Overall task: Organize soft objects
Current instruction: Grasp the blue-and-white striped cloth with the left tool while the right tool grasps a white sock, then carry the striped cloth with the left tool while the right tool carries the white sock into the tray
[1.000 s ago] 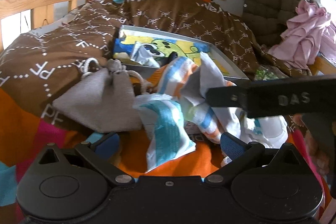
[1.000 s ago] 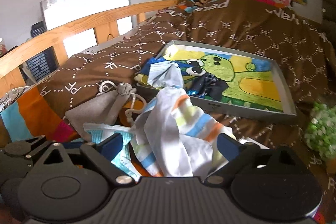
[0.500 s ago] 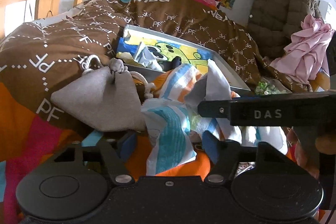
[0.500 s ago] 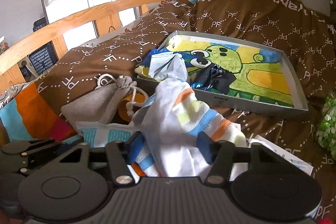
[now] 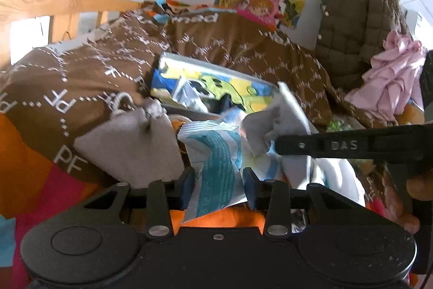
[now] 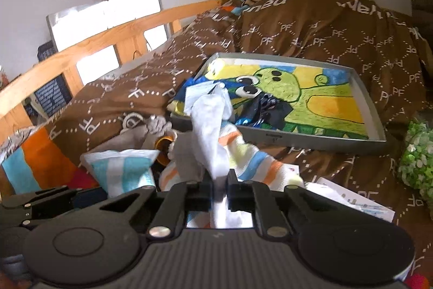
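Observation:
My left gripper [image 5: 217, 187] is shut on a white and teal soft packet [image 5: 216, 161] lying on the orange blanket. My right gripper [image 6: 217, 187] is shut on a white cloth with orange, blue and yellow stripes [image 6: 216, 151], pulled up into a peak; the cloth [image 5: 273, 132] and the right gripper's arm [image 5: 343, 145] also show in the left wrist view. The teal packet [image 6: 121, 169] lies left of the cloth. A grey drawstring pouch [image 5: 127, 142] lies beside the packet. Behind stands a grey tray [image 6: 376, 121] with a cartoon picture, holding several soft items [image 6: 208, 96].
A brown patterned duvet [image 6: 311, 31] covers the bed, with a wooden rail [image 6: 108, 37] at the left. A quilted brown jacket [image 5: 357, 26] and pink cloth [image 5: 389, 80] lie at the right. A green plant [image 6: 416, 161] and a white paper [image 6: 351, 199] are near the tray.
Both grippers have closed: the left on the teal packet, the right on the striped cloth, which is now lifted into a peak. Both cameras have moved closer to the pile.

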The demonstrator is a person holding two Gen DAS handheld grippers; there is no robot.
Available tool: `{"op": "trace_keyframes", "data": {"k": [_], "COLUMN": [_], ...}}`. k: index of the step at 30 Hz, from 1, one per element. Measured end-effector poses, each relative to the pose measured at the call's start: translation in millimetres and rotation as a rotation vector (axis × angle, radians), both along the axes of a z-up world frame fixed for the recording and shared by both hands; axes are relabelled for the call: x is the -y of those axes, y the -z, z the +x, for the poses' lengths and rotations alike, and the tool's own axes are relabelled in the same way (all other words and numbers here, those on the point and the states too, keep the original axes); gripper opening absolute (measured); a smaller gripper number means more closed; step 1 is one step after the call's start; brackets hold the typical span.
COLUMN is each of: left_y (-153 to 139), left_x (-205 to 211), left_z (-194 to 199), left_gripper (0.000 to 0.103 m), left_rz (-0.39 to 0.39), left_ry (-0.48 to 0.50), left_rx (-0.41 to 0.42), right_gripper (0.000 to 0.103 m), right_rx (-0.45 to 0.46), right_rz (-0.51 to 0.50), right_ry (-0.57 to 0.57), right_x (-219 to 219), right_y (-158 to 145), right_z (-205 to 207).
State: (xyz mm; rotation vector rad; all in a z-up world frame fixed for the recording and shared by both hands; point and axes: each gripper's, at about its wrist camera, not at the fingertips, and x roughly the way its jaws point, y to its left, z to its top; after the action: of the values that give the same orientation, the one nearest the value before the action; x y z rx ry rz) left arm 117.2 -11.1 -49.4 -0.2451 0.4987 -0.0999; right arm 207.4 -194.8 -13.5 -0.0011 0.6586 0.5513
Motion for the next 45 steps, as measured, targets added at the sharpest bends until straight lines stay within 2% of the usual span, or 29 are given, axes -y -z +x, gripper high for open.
{"op": "trace_keyframes", "data": {"k": [7,14,18,22,25,31,34,39,45], "left_y": [-7.2,-26.9,-47.4,-60.9,-67.5,-64.1,-53.0,-28.7,-7.3], "left_x": [-12.0,-6.9,1.2,-4.2,-10.3,-23.2,-33.3,-43.9,-43.4], "left_z": [-4.8,2.2,21.7,54.7,87.6,148.4,171.3,198.3,218.8], "left_gripper": [0.041,0.041,0.041,0.041,0.041,0.041,0.041,0.041,0.041], "left_rz": [-0.049,-0.049,-0.019,-0.11,-0.144,-0.127,-0.16,-0.192,-0.189], "left_ry": [-0.067,-0.064,-0.05,-0.038,-0.039,-0.001,-0.002,0.009,0.037], "left_rx": [0.054,0.13,0.213,0.252,0.267,0.256,0.235,0.175,0.109], "right_gripper": [0.008,0.008,0.008,0.008,0.008,0.008,0.008,0.008,0.008], "right_rx": [0.074,0.182,0.205,0.198,0.204,0.212,0.199,0.172,0.104], "right_rz": [0.053,0.148,0.2,0.243,0.246,0.304,0.317,0.284,0.225], "right_ry": [0.052,0.106,0.131,0.153,0.171,0.194,0.203,0.217,0.248], "right_x": [13.4,32.4,45.7,57.4,57.4,50.3,42.0,26.5,14.8], "right_y": [-12.2,-30.2,-37.1,-31.4,-28.2,-27.4,-21.9,-8.3,10.1], "right_z": [-4.8,-7.0,3.0,22.2,40.8,90.3,112.8,140.5,160.2]}}
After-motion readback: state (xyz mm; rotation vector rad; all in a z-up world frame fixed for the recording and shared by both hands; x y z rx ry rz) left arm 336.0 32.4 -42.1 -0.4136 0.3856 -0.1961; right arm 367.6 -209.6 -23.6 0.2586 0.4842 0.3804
